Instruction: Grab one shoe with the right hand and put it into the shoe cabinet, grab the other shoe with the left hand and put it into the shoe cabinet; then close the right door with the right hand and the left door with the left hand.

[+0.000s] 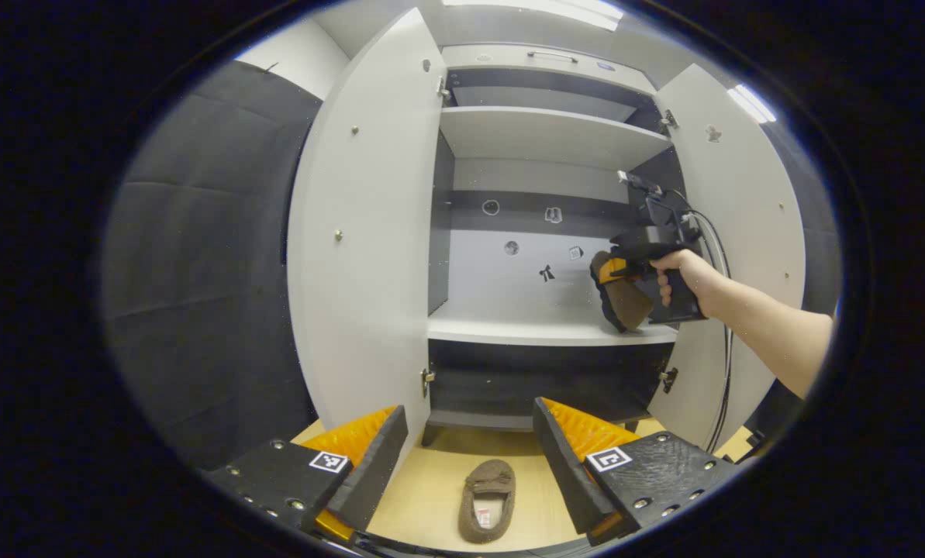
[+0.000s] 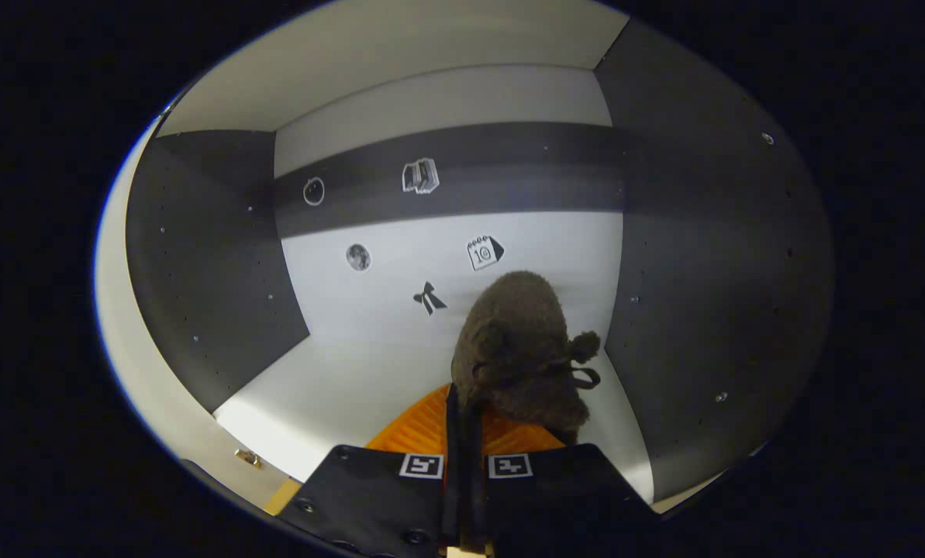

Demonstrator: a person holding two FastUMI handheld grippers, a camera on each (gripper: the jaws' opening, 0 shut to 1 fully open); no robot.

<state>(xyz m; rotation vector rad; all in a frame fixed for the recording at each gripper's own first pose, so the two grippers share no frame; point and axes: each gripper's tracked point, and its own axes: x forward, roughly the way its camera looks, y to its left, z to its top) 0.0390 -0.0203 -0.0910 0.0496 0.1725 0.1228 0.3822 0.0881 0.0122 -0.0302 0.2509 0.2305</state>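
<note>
Pinching one shoe (image 2: 520, 349) in my right gripper (image 2: 464, 418), I am holding it inside the cabinet (image 1: 547, 136), over the middle shelf (image 1: 540, 329). My left gripper (image 1: 470, 438), spread wide, is hovering above the other shoe (image 1: 488, 500) lying on the floor (image 1: 423, 496).

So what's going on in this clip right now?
A person is putting a pair of brown slippers into an open shoe cabinet. The right gripper is shut on one slipper, holding it over the middle shelf near the right wall. The left gripper is open, above the other slipper on the floor. Both doors are open.
</note>
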